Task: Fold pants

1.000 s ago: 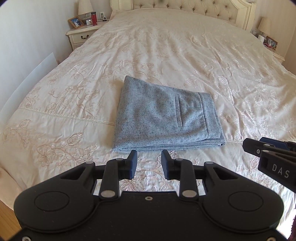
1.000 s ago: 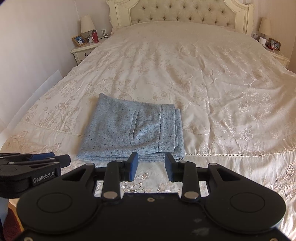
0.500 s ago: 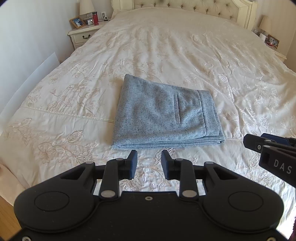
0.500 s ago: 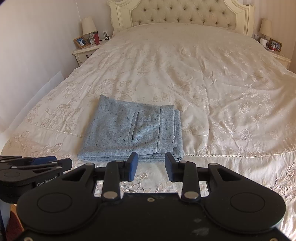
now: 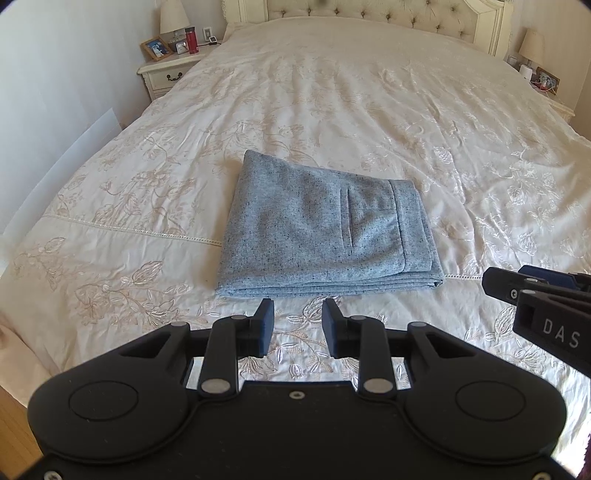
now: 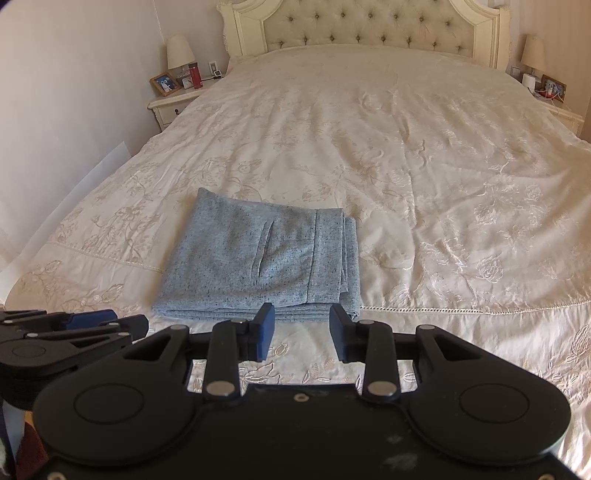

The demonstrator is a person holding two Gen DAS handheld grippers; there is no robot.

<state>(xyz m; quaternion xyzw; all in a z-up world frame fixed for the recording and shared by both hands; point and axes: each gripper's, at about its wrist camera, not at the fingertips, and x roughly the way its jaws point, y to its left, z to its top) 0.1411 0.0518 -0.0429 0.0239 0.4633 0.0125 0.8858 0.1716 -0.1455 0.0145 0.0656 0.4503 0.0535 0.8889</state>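
Grey speckled pants (image 5: 325,229) lie folded into a compact rectangle on the cream bedspread (image 5: 332,110), pocket slit and waistband up, waistband to the right. They also show in the right wrist view (image 6: 266,262). My left gripper (image 5: 297,326) is open and empty, held above the bed just short of the pants' near edge. My right gripper (image 6: 301,328) is open and empty, also near that edge. Each gripper shows at the side of the other's view: the right one (image 5: 539,299), the left one (image 6: 70,332).
A tufted headboard (image 6: 369,26) stands at the far end. A nightstand (image 5: 168,72) with lamp, photo frame and red bottle is at the far left, another nightstand (image 6: 550,99) at the far right. A wall (image 5: 55,92) runs along the left.
Both grippers have drawn back and up a little from the folded pants, so the pants look slightly farther away. The jaws stay open. The pants have not moved.
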